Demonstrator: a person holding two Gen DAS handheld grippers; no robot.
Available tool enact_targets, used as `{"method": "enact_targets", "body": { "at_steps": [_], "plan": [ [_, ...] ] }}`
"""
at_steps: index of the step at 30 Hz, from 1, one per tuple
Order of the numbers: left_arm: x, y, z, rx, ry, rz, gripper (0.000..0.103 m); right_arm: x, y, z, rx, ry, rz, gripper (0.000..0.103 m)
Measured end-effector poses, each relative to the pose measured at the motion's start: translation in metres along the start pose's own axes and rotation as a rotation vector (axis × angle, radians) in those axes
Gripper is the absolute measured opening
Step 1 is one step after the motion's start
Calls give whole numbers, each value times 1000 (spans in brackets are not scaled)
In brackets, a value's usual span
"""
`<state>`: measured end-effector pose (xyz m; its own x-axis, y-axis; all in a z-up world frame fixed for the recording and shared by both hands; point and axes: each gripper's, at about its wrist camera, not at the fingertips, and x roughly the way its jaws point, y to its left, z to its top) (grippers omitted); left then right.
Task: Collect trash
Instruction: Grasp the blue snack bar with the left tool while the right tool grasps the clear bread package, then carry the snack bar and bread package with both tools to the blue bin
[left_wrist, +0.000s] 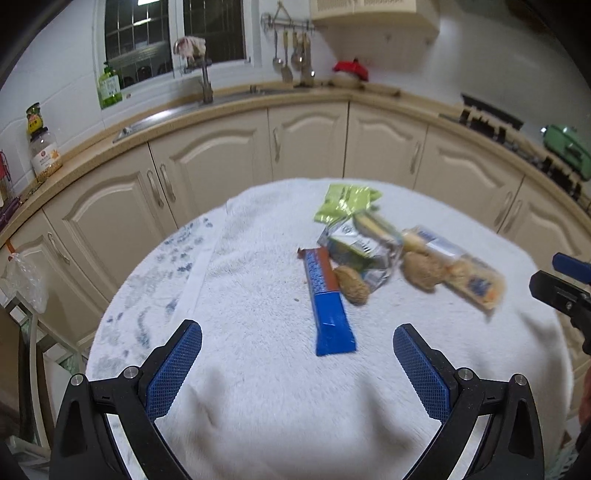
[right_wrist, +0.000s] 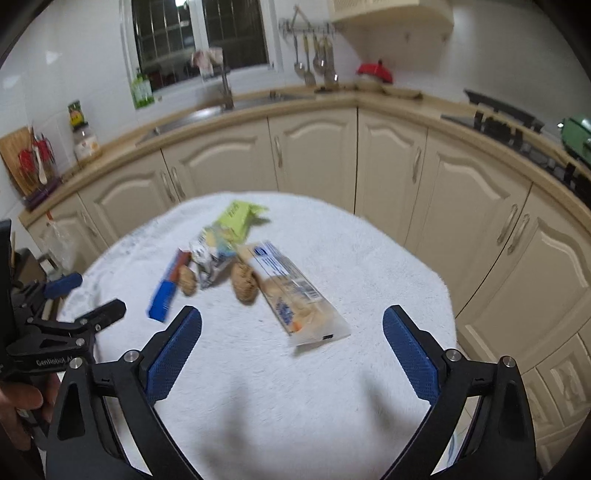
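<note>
Fluffy white towel (left_wrist: 258, 369), glossy blue bar wrapper (left_wrist: 328, 310), crinkled clear bag (right_wrist: 295, 299), both tools (left_wrist: 297, 345) (right_wrist: 291, 326) spread apart, empty.

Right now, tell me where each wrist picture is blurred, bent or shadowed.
Left wrist view: the trash is smeared, worst on the clear cracker packet; the blue-and-brown bar wrapper is sharper; the beige counter edge bows from fisheye. Right wrist view: blur over the green wrapper and two brown walnuts; soft grey shadows on the white fluffy towel near the open right gripper.
</note>
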<state>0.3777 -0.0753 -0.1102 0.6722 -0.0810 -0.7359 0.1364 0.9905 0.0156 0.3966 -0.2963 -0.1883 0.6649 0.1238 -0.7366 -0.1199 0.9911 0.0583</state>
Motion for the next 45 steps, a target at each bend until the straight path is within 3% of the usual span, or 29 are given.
{"method": "enact_targets", "body": {
  "at_steps": [5,8,11,13,16,18,21,24,34,45],
  "plan": [
    [67,-13,30,21,92,45,100,57,-8,9,-67,116,4,90],
    [85,-11,34,6,123,16,100,81,-6,12,-108,162,13,84],
    [108,-15,50,18,141,-2,88,97,-1,18,-135,178,37,74],
    [125,-13,62,3,140,-44,81,108,6,23,-141,186,79,56],
    [137,-12,73,20,112,-79,59,111,17,25,-174,182,63,37],
    [144,-8,76,30,103,-111,29,109,17,23,-155,182,64,36],
    [150,1,75,24,100,-155,15,99,13,13,-96,168,66,35],
    [148,15,71,-22,109,-216,15,83,5,0,-28,149,40,35],
    [100,19,47,-18,-6,-262,15,12,8,-45,98,72,11,35],
    [57,26,4,-10,-155,-298,15,-67,30,-91,114,-51,2,35]
  ]
}}
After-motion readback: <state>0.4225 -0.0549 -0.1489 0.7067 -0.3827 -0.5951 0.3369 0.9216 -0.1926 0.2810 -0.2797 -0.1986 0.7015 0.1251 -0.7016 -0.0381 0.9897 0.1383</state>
